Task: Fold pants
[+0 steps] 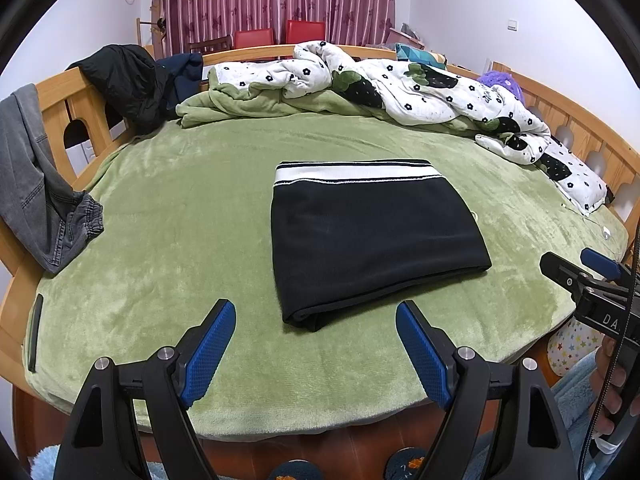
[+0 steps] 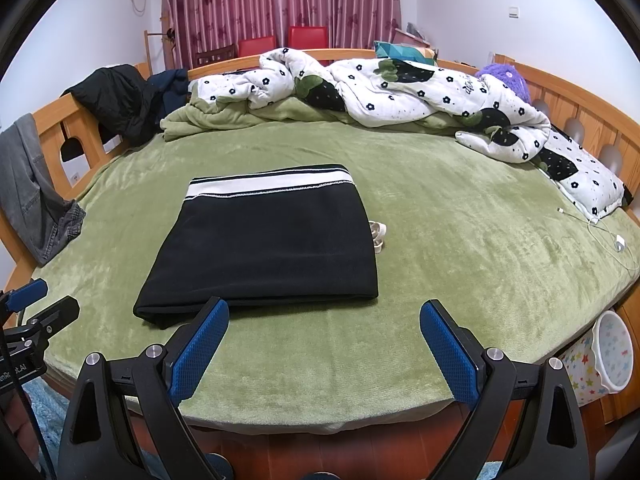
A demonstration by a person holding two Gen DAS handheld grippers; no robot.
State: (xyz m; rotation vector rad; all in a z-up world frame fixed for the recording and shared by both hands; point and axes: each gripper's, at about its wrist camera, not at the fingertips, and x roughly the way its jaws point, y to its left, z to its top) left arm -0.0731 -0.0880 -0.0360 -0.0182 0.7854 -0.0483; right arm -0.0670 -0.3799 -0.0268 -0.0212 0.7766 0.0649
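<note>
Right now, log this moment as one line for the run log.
black pants with white waistband: folded, flat on green plush blanket | left hand-held gripper: open, empty | right hand-held gripper: open, empty | task: fold looks done

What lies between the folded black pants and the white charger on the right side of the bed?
In the right wrist view, a small pale object beside the black pants, then bare green blanket up to the charger.

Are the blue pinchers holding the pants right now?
No. The left gripper and right gripper are both open and empty; the folded pants lie free on the bed.
</note>
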